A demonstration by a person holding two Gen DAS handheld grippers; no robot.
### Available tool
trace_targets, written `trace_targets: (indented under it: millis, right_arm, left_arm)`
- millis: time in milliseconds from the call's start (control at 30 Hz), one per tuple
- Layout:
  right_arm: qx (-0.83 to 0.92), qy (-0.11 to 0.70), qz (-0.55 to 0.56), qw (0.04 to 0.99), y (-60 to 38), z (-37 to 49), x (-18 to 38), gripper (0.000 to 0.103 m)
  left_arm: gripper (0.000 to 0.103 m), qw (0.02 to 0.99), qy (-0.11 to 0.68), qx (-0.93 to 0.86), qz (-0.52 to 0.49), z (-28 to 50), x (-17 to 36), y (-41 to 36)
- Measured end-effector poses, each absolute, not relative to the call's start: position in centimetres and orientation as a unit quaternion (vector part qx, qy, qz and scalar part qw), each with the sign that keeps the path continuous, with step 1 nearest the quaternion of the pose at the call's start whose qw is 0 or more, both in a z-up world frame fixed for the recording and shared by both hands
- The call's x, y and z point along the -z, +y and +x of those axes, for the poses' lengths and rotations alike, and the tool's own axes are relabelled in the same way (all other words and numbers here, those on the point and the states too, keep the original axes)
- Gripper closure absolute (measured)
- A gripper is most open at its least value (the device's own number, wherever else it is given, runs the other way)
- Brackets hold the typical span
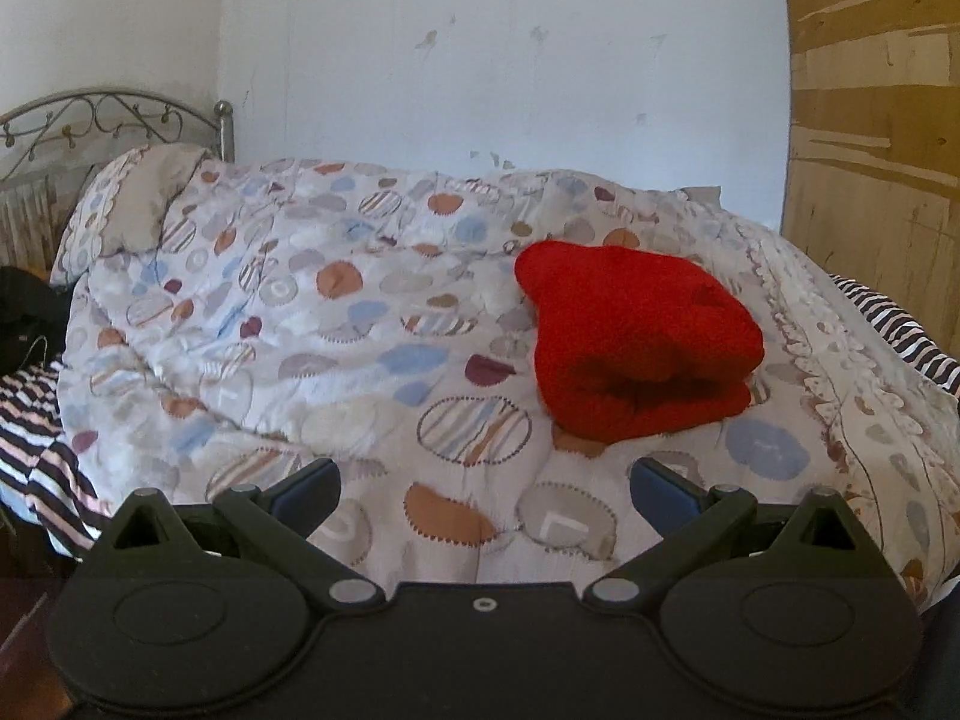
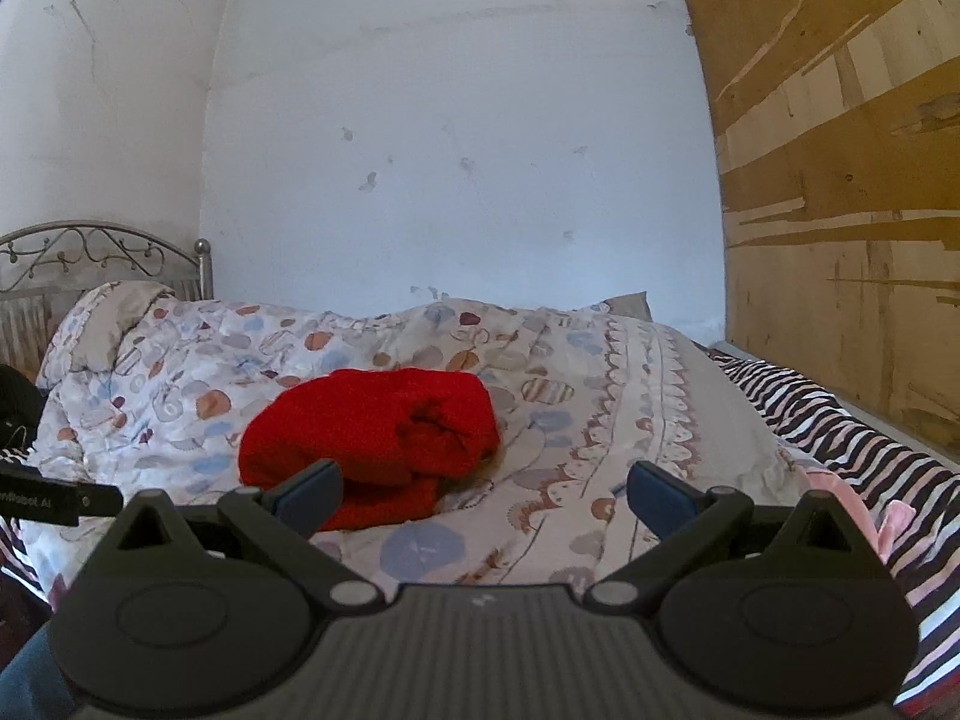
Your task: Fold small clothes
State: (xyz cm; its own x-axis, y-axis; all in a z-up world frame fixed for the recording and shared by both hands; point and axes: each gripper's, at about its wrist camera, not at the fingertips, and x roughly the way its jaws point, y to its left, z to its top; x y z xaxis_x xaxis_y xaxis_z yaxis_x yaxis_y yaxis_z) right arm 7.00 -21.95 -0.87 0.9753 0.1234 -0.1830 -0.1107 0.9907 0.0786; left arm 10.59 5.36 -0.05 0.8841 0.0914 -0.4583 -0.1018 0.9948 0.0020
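Plainly, the folded fuzzy red garment (image 1: 636, 342) on the soft patterned quilt (image 1: 300, 324) could slump open if either wide, empty claw, left claw (image 1: 486, 483) or right claw (image 2: 485, 489), snags its loose front fold.

The red garment (image 1: 636, 348) is looking like thick, fuzzy knit cloth, matt and rough. The quilt (image 1: 312, 324) under it is showing soft printed cotton, puckered by stitching. A striped sheet (image 2: 840, 426) is lying smooth and thin beside it. The headboard (image 1: 96, 117) is gleaming dully as wrought metal. The wall (image 2: 456, 120) is showing chalky, chipped paint. The panel (image 2: 840, 180) at the right is looking like scuffed, peeling wood veneer. The left gripper (image 1: 486, 483) and right gripper (image 2: 485, 486) are showing matt black plastic, their jaws faced in dull blue.
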Motion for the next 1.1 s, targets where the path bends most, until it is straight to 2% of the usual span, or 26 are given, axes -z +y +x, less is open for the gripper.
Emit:
trace_targets:
  millis: [1100]
  right_arm:
    - [-0.061,0.134,0.032,0.989,-21.9,8.4,2.4,0.0]
  left_arm:
    - [0.001,0.962,0.267,-0.058,-0.019,11.4,1.6,5.7]
